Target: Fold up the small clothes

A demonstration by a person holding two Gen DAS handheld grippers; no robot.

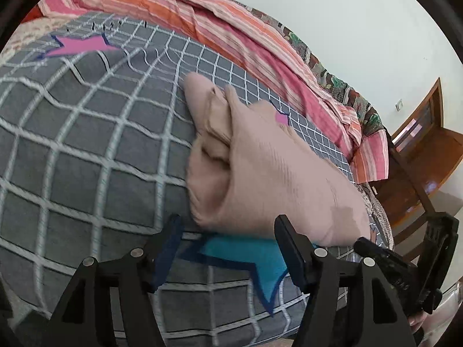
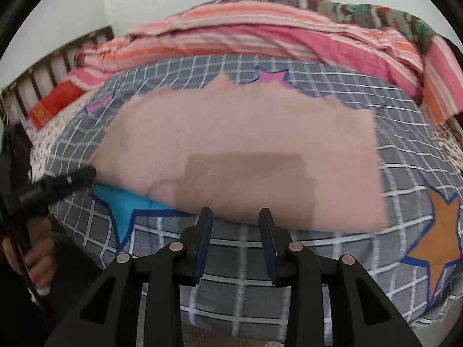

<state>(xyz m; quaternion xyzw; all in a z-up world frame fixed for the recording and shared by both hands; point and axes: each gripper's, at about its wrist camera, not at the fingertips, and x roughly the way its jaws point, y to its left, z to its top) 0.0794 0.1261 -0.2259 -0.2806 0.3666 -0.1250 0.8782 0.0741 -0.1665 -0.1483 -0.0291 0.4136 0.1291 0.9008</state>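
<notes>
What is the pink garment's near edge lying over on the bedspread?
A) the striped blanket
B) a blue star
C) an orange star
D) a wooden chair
B: in both wrist views the pink garment covers the top of the blue star printed on the grey checked bedspread; the orange star lies clear of it, to the side.

Beige garment (image 1: 269, 167) lies bunched on checked bedspread (image 1: 86, 150), just beyond the parted left hand-held gripper (image 1: 228, 228).

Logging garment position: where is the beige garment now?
The beige garment lies on the grey checked bedsheet, its near edge over the blue star, just ahead of both open grippers.
</notes>
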